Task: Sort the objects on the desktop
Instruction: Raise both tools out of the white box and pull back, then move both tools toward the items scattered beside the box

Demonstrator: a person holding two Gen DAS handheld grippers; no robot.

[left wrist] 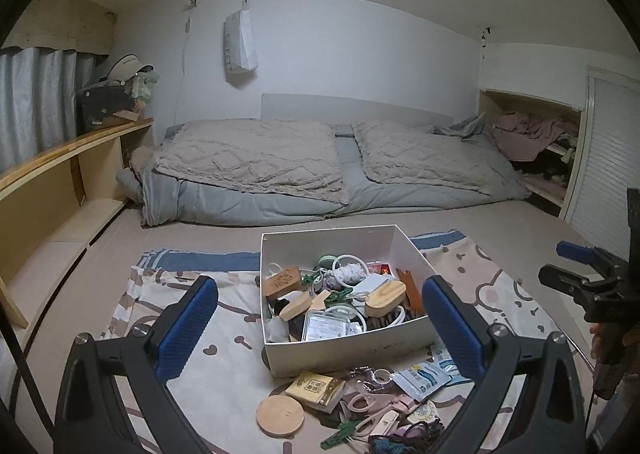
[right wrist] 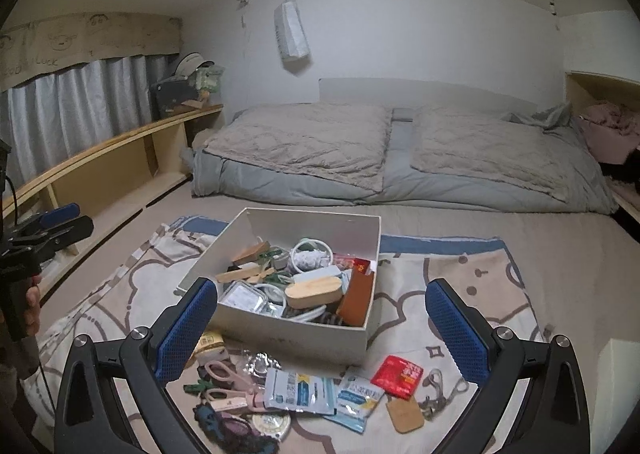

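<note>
A white cardboard box (left wrist: 344, 350) (right wrist: 296, 338) sits on a patterned cloth (left wrist: 216, 334) (right wrist: 472, 286), filled with several small items: wooden blocks, cables, a plastic case. In front of it lie loose objects: a round wooden lid (left wrist: 280, 414), a yellow packet (left wrist: 316, 388), pink scissors (right wrist: 224, 372), blue-white sachets (right wrist: 300, 390), a red sachet (right wrist: 398, 370). My left gripper (left wrist: 320, 322) hovers open above the box's near side, nothing between its blue pads. My right gripper (right wrist: 322, 318) is also open over the box's near edge, empty. Each gripper shows at the other view's edge.
A bed with grey-beige quilts (left wrist: 320, 162) lies behind the cloth. Wooden shelving (left wrist: 60, 174) runs along the left wall, with curtains above. An alcove with clothes (left wrist: 536, 134) and a louvred door (left wrist: 604, 158) are on the right. A hand (right wrist: 30, 306) holds the left gripper's handle.
</note>
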